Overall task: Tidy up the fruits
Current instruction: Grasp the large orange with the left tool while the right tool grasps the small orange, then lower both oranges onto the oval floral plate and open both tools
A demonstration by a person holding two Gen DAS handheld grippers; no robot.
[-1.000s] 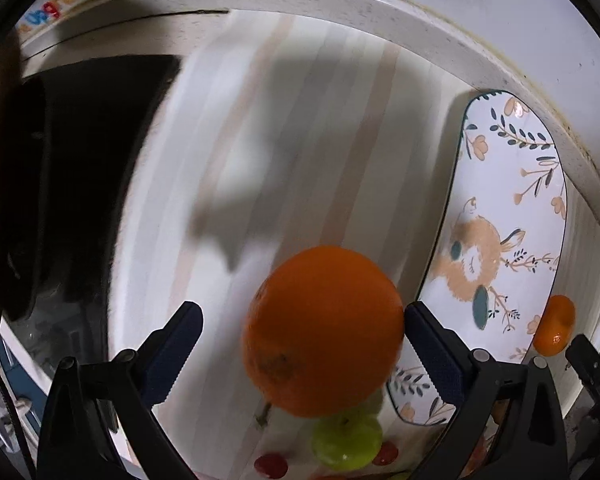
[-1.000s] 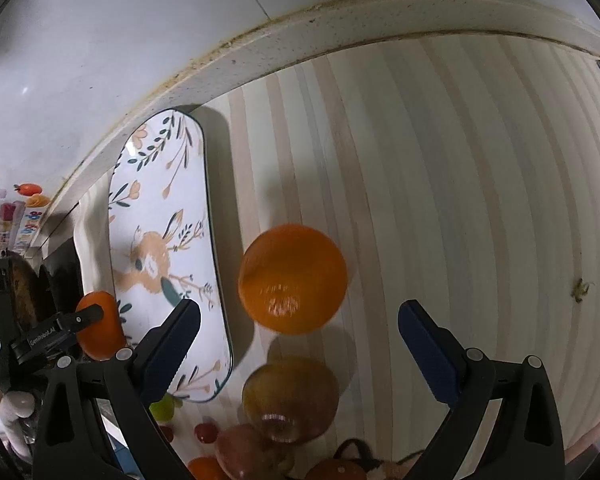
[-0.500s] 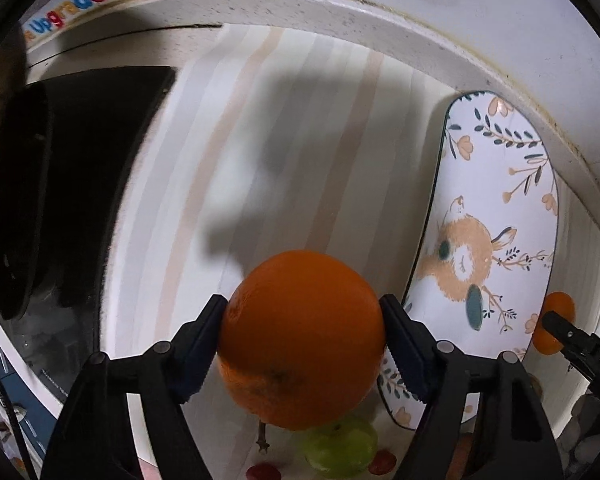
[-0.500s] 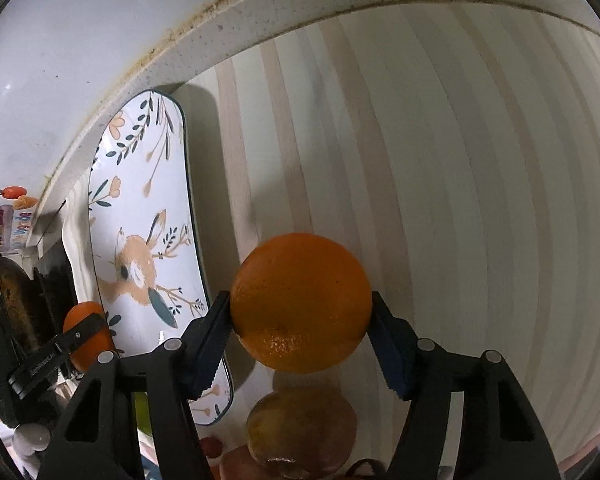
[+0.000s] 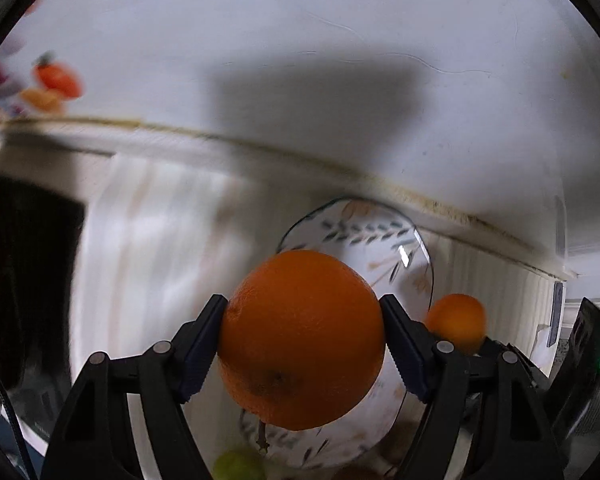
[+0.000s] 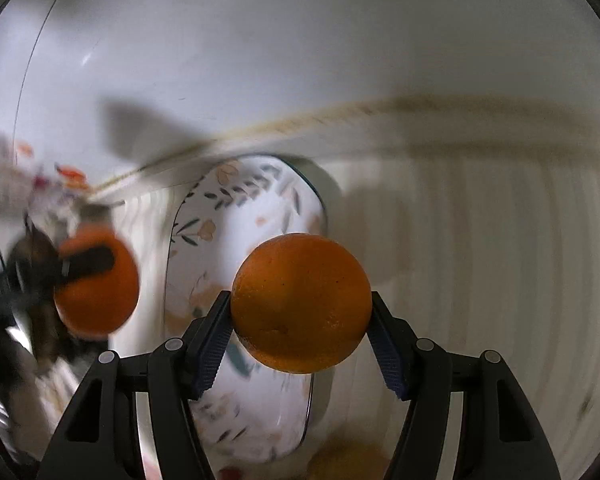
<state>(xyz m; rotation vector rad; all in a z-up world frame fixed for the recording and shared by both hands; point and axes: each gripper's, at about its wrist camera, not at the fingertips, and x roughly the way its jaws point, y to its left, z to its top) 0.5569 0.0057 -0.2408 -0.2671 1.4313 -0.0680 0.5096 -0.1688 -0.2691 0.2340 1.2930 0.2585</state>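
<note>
My left gripper [image 5: 302,338] is shut on a large orange [image 5: 300,336], lifted above the striped counter, with the patterned oval plate [image 5: 380,236] behind and below it. My right gripper [image 6: 300,320] is shut on a second orange [image 6: 300,300], held over the same plate [image 6: 240,208]. In the left wrist view the right gripper's orange [image 5: 456,320] shows at the right. In the right wrist view the left gripper's orange [image 6: 96,284] appears blurred at the left, one black finger across it.
A white wall rises behind the counter, with a stained seam [image 5: 420,196] along its foot. A dark object [image 5: 24,272] fills the left of the left wrist view. A green fruit [image 5: 236,466] and other fruits [image 6: 348,460] lie near the bottom edges.
Both grippers went from open around their oranges to shut on them, then lifted them off the counter. Both have swung toward the plate, and the wall now fills the upper views.
</note>
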